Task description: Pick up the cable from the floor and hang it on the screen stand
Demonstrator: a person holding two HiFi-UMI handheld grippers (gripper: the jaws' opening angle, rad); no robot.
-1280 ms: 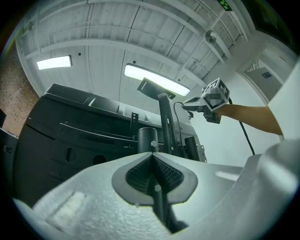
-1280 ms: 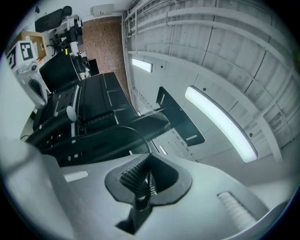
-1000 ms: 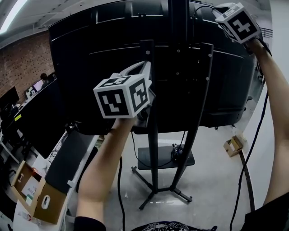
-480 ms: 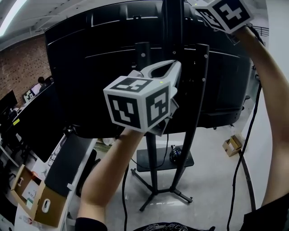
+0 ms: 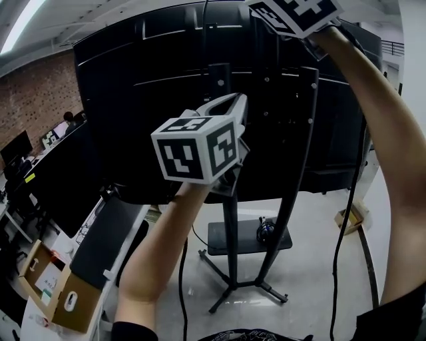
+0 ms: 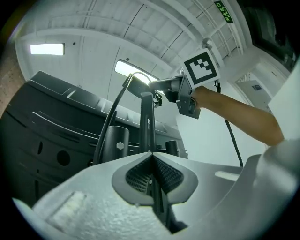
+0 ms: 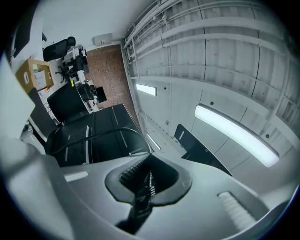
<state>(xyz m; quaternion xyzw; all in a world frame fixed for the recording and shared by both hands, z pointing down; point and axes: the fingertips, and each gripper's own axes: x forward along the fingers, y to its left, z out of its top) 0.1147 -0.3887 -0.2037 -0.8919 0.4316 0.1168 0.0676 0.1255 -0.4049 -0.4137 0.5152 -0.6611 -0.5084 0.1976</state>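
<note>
Head view: we hold both tongs up at the back of the big black screen (image 5: 133, 93). The left gripper (image 5: 238, 101), its marker cube toward us, sits just in front of the upright post of the screen stand (image 5: 230, 246). Its jaws are pressed together and empty. The right gripper (image 5: 293, 10) is raised to the picture's top edge, with little more than its cube showing. The cable (image 5: 338, 240) drops from that raised hand along the right forearm and runs out past the bottom edge. A cardboard box (image 5: 56, 296) sits at lower left.

Left gripper view: our own jaws meet tip to tip with nothing between them. Beyond them the stand's post rises, and the right gripper pinches the cable just beside the top of the post. From there the cable arcs over and falls to the left of the post, against the screen's back. Another stretch hangs under the right forearm.

Right gripper view: the jaws are clamped on the cable. It leaves the tips and loops out over the dark screen, under a ceiling light (image 7: 234, 131).
</note>
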